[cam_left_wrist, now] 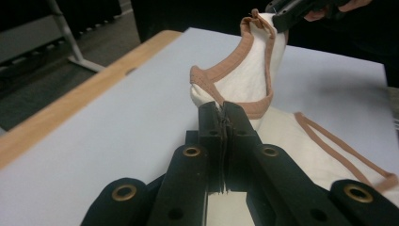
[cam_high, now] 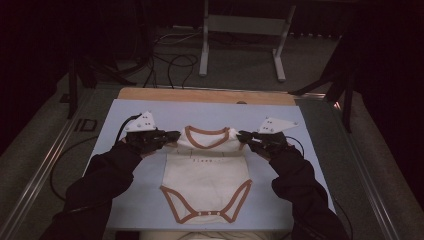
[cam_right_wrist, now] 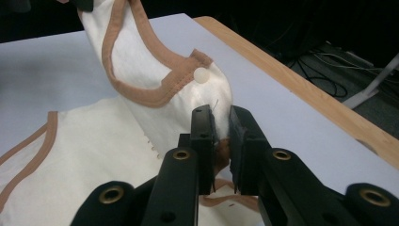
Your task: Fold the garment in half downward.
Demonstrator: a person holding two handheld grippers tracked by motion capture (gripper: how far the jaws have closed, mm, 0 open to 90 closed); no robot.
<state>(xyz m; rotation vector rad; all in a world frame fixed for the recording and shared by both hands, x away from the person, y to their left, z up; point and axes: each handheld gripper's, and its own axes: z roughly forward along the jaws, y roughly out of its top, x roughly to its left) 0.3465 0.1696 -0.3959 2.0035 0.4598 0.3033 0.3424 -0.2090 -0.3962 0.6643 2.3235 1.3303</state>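
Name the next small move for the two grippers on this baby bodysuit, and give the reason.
Probably lower both shoulders onto the mat and lay them flat. The left gripper and right gripper are each shut on a shoulder of the baby bodysuit, holding the brown-trimmed neckline raised, while the snap end lies flat on the light blue mat.

Bodysuit (cam_high: 207,175) on mat (cam_high: 125,200), claws at shoulders L/R.

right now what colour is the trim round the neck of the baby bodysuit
Light brown trim on a cream bodysuit, clearest in the right gripper view.
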